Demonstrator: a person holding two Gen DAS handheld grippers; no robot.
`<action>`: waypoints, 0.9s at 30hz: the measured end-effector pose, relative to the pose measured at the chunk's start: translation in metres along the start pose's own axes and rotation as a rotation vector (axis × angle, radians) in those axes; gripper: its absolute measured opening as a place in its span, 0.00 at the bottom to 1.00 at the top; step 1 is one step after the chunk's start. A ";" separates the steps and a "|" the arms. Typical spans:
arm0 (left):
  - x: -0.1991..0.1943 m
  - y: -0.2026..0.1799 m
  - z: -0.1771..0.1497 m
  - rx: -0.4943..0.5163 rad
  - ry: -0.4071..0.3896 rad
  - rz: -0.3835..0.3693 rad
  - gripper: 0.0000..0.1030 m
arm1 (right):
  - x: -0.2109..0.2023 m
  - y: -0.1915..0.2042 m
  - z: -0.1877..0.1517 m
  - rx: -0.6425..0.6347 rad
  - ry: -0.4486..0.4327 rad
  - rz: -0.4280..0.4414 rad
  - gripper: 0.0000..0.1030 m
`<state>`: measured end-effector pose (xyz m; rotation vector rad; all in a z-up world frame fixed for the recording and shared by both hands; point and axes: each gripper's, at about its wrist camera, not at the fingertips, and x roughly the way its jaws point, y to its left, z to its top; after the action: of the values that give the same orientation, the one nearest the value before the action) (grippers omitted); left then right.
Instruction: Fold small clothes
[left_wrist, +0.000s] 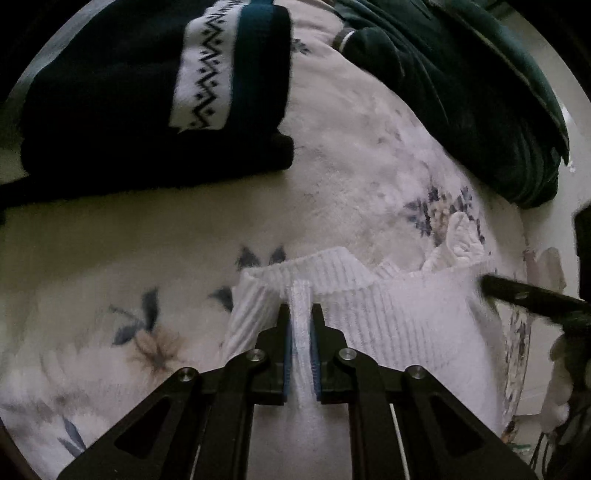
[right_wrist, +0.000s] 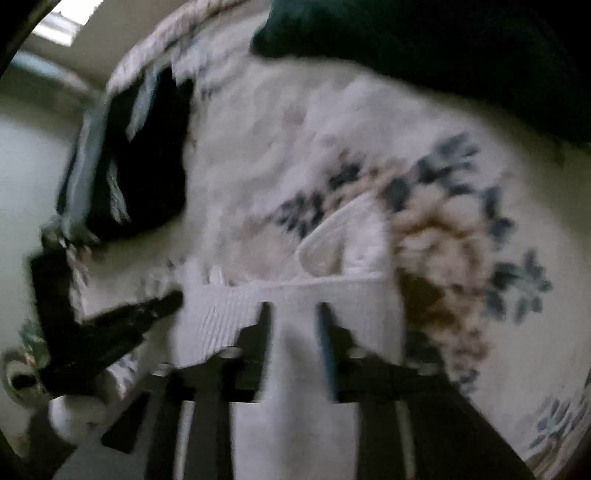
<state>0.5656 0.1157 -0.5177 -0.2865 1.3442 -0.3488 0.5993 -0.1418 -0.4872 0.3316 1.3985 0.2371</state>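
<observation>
**A:** Which step is this?

**B:** I'd judge it the lift-and-carry of a fold. The left gripper is clenched on a pinch of the small white ribbed knit garment, with the fabric squeezed between its blue pads just behind the ribbed band.

**A:** And the right gripper?

**B:** Its view is blurred. The white cloth fills the gap between its fingers, which stand wider apart than the left's, and I cannot tell whether it truly grips.

**A:** Where does the garment lie?

**B:** It is directly under and ahead of both tools, spread across the fluffy white blanket with blue and tan flowers. The right tool's black tip meets its far-right edge in the left view.

**A:** The next move?

**B:** Probably both edges must travel together and level, or the knit will skew. Well ahead of the left tool lies a folded dark navy fleece with a white zigzag band, so the fold should land short of it.
</observation>
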 end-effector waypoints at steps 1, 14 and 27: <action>-0.002 0.002 -0.002 -0.011 0.000 -0.011 0.07 | -0.009 -0.006 -0.003 0.018 -0.023 -0.019 0.45; -0.049 0.038 -0.017 -0.253 -0.081 -0.138 0.33 | -0.001 -0.066 -0.039 0.224 -0.043 0.065 0.05; -0.047 0.033 -0.064 -0.269 -0.090 -0.144 0.12 | 0.014 -0.089 -0.076 0.340 0.069 0.282 0.01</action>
<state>0.4966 0.1647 -0.5022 -0.6189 1.2849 -0.2713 0.5238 -0.2131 -0.5433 0.8115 1.4585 0.2428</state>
